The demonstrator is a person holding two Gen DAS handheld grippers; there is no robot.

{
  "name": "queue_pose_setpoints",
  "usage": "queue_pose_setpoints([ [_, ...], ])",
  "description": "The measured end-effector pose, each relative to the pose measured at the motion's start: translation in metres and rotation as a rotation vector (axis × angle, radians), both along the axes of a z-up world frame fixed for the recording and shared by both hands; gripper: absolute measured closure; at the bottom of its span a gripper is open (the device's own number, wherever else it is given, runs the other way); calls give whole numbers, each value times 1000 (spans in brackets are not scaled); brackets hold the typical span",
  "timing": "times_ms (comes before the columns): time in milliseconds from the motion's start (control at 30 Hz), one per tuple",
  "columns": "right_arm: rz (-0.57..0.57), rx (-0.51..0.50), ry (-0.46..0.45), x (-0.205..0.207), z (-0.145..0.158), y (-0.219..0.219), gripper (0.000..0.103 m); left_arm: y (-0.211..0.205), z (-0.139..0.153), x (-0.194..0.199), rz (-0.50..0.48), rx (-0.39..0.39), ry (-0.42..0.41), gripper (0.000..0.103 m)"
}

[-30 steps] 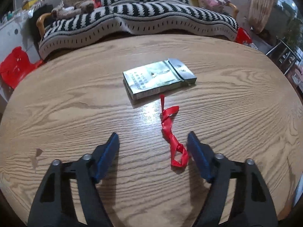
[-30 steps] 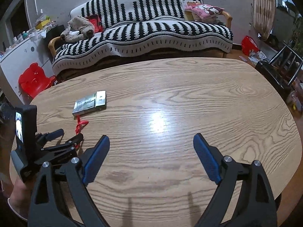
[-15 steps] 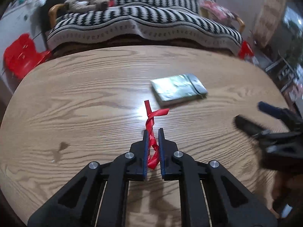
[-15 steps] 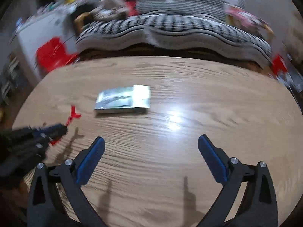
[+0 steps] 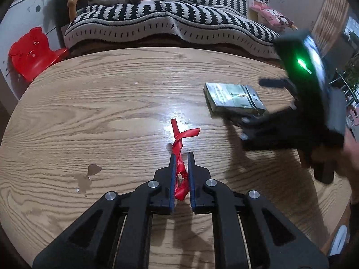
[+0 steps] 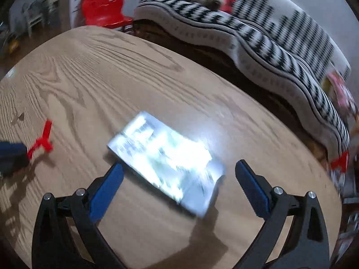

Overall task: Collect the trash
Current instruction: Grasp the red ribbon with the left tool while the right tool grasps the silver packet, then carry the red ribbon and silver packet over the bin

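Wood table (image 5: 94,103) by the striped sofa (image 5: 170,20): my left tongs (image 5: 180,170) are clamped on the red ribbon (image 5: 179,157), right tongs (image 6: 178,177) spread wide around the silver pack (image 6: 166,157). Guess squeezing's next.

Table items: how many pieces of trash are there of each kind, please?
Red ribbon: 1, clamped in the left gripper
Silver box: 1, lying between the open fingers of the right gripper
Total: 2
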State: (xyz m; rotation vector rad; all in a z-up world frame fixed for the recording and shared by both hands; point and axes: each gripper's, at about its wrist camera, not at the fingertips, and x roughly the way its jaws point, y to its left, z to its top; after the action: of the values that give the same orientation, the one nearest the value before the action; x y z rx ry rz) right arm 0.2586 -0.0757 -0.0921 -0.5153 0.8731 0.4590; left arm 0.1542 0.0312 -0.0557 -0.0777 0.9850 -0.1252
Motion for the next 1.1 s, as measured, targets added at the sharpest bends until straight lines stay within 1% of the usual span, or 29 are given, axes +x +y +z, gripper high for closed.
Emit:
queue_pose_setpoints([
  [67,65,-11,20,13,1,10,7,3,-1,0,9,-4,2,94],
  [133,90,-2,50,23,2,13,7,6,-1,1,19,-10,3,94],
  [167,96,22,92,31,1,10,7,6,-2,2,20,-10,5,94],
  [267,71,96,202,44,-2,0,7,3,-2,3,7,-9,5,94],
  [300,60,112,222,44,-3,-4,7,2,-1,3,2,-9,5,94],
  [333,47,126,218,42,-2,-7,13,1,-1,4,0,-9,4,94],
  [367,41,147,201,33,0,-10,24,0,1,4,-1,-8,4,94],
  [433,22,164,180,21,2,-13,32,-4,3,2,-4,-14,1,94],
  [533,-24,181,172,-4,4,-15,37,-7,5,-1,-11,-5,-5,94],
  [600,-78,215,161,-27,9,-25,38,-10,7,-4,-17,5,-12,94],
  [700,-160,244,115,-66,22,-40,38,-12,10,-11,-30,2,-25,94],
  [800,-249,253,72,-110,36,-60,38,-21,12,-22,-68,22,-37,94],
  [867,-297,253,50,-139,45,-73,38,-29,13,-32,-92,16,-36,94],
  [933,-348,278,38,-167,53,-88,38,-38,15,-43,-125,25,-43,94],
  [1000,-385,283,28,-183,59,-102,38,-47,17,-53,-142,41,-52,94],
  [1100,-432,317,27,-209,64,-120,38,-61,21,-69,-180,44,-60,94],
])
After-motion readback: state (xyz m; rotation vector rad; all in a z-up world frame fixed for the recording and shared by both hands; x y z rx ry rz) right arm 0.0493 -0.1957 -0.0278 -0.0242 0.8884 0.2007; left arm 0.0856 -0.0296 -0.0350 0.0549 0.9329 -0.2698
